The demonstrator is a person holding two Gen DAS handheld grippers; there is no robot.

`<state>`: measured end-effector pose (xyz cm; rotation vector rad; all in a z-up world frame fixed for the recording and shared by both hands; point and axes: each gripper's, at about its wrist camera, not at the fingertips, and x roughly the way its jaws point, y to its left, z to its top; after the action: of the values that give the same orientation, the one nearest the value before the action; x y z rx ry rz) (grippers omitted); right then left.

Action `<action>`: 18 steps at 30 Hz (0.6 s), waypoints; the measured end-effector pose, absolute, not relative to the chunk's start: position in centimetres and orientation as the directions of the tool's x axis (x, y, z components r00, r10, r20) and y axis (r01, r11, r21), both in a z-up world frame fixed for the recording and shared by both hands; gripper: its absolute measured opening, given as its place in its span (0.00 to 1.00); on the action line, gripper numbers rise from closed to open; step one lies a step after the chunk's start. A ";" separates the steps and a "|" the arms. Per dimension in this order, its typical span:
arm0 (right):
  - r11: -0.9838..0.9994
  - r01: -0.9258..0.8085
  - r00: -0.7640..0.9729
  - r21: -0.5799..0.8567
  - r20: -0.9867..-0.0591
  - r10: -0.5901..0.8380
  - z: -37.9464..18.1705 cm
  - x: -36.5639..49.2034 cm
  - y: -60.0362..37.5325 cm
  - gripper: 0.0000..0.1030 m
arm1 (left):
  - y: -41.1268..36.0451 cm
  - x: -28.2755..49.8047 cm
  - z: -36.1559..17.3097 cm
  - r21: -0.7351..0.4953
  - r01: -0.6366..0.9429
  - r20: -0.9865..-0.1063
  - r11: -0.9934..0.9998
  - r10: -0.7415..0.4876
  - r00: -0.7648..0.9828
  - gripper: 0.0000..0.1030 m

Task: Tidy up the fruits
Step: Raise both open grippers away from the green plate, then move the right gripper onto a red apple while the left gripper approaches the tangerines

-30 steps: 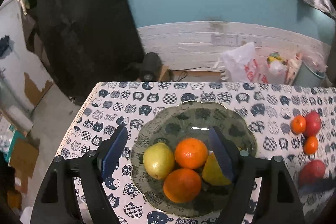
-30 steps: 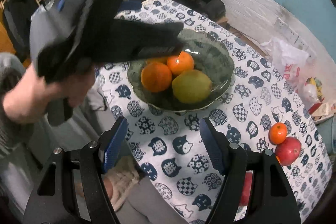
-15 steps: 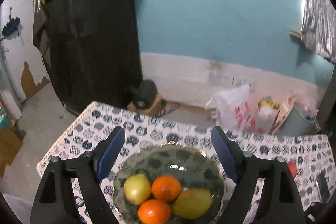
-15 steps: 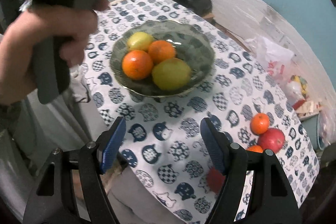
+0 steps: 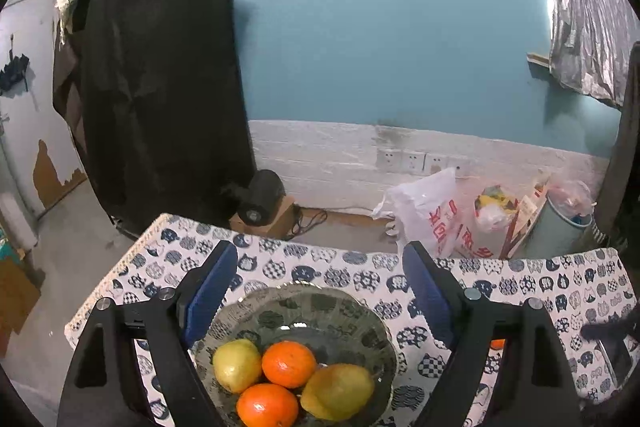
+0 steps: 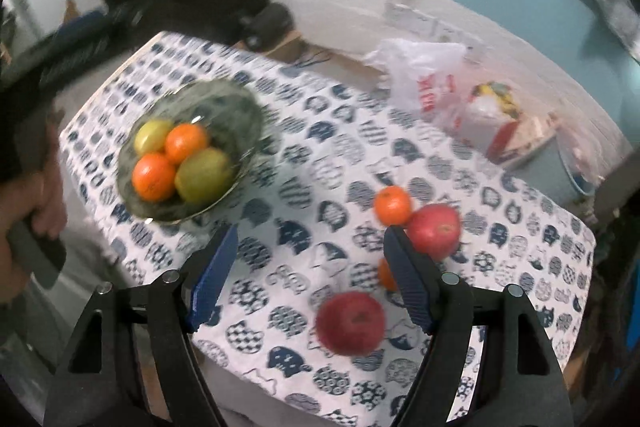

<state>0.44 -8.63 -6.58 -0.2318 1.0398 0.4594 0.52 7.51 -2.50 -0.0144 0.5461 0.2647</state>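
Observation:
A patterned glass bowl (image 5: 320, 307) (image 6: 236, 107) on the cat-print tablecloth holds two oranges (image 5: 289, 363) and two yellow-green pears (image 5: 338, 391). My left gripper (image 5: 318, 277) hangs open above the bowl's far rim, nothing between its fingers. My right gripper (image 6: 310, 263) is over the table right of the bowl, its jaws opening and empty. A red apple (image 6: 351, 323) lies just below its fingertips. A second apple (image 6: 434, 229), an orange (image 6: 393, 205) and another orange (image 6: 386, 274), partly hidden by the right finger, lie beyond.
A hand (image 6: 28, 211) holds the left gripper's handle at the left of the right wrist view. Beyond the table's far edge are a black covered cabinet (image 5: 160, 75), a small black device on a box (image 5: 262, 201), plastic bags (image 5: 432, 215) and a bin (image 5: 560, 223).
The left gripper rose and pulled back from the bowl, leaving the pear in it. The right gripper swung right, from near the bowl toward the loose apples and oranges, jaws widening.

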 end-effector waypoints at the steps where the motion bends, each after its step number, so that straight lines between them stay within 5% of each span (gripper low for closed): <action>1: 0.889 -0.456 0.431 0.033 -0.866 0.253 -6.4 0.7 -9.1 0.76 | 7.3 0.4 -2.7 0.054 -0.249 -0.520 0.967 0.240 0.820 0.84; 18: 0.974 -0.216 0.456 0.069 -0.875 0.163 -10.2 7.8 -19.3 0.82 | -1.3 3.4 -9.1 0.062 -0.061 -0.655 0.996 0.087 0.751 0.84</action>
<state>7.85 -19.31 -10.25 -0.0544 1.0727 0.2334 3.35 -1.32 -9.10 0.0377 0.7173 0.0813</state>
